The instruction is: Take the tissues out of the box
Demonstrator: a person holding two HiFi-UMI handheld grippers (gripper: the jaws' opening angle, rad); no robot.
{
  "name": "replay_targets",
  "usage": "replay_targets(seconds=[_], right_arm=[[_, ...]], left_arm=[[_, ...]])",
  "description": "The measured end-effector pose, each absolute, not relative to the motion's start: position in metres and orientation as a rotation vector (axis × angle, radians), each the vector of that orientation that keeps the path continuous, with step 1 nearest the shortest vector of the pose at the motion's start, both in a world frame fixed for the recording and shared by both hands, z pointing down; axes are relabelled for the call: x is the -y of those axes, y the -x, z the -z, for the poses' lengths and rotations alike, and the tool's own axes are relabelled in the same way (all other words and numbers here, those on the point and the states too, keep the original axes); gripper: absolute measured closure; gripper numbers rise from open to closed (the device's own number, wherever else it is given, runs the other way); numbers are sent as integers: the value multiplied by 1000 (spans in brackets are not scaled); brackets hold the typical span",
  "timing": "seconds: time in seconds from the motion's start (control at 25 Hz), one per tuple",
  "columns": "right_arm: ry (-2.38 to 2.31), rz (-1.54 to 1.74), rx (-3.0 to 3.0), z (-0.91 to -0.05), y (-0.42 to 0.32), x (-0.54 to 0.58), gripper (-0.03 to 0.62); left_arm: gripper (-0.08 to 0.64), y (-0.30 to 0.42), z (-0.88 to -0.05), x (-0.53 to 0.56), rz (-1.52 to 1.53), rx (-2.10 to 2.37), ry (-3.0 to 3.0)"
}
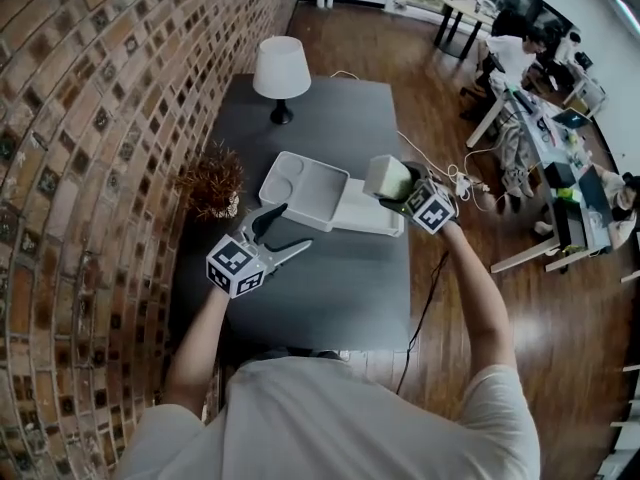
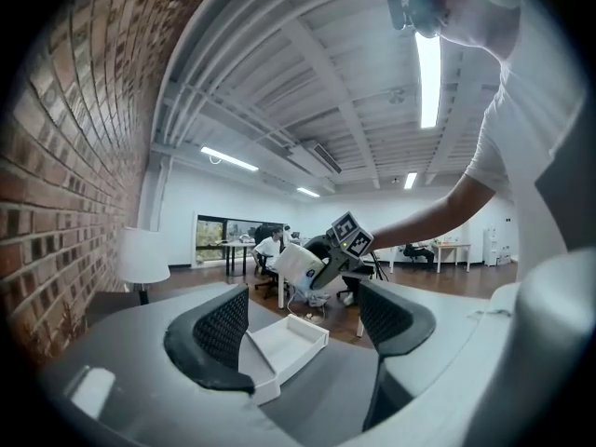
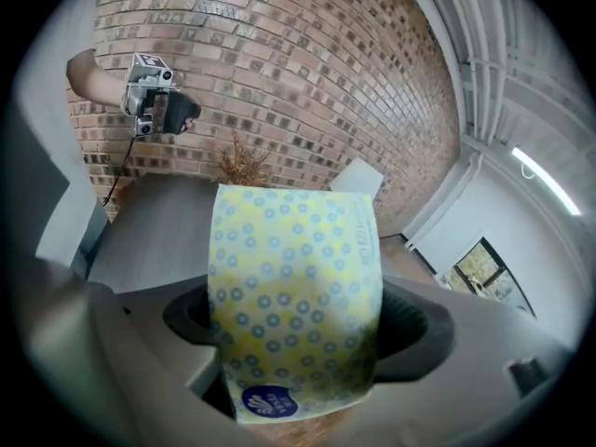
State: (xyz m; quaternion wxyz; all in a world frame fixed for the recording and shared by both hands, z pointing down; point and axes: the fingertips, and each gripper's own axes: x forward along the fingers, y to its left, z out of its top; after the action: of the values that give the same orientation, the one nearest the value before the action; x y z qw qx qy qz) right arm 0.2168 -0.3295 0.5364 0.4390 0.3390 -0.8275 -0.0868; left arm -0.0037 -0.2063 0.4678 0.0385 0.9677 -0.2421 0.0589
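Observation:
In the right gripper view a tissue pack (image 3: 294, 287), yellow with blue rings, stands upright between the jaws of my right gripper (image 3: 300, 333), which is shut on it. The head view shows that pack (image 1: 387, 176) held in the air above the right end of the white box (image 1: 305, 190), clear of it. The box lies open on the grey table (image 1: 340, 278), with an empty compartmented half and a flat half. My left gripper (image 1: 292, 228) hovers in front of the box, open and empty. Seen from my left gripper (image 2: 303, 329), the box (image 2: 284, 343) lies just past the jaws.
A white lamp (image 1: 281, 73) stands at the table's far end. A dried plant (image 1: 212, 180) sits by the brick wall (image 1: 90, 118) on the left. The table's right edge drops to a wooden floor with a cable (image 1: 432, 288). Desks and people (image 1: 530, 58) are far right.

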Motion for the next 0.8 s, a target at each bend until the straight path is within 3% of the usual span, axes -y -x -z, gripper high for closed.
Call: replay_targets(seconds=[0.8], right_arm=[[-1244,160,2387,-453,-170,293,136]], left_arm=[[175,51,-423,230,-35,1011,-2935]])
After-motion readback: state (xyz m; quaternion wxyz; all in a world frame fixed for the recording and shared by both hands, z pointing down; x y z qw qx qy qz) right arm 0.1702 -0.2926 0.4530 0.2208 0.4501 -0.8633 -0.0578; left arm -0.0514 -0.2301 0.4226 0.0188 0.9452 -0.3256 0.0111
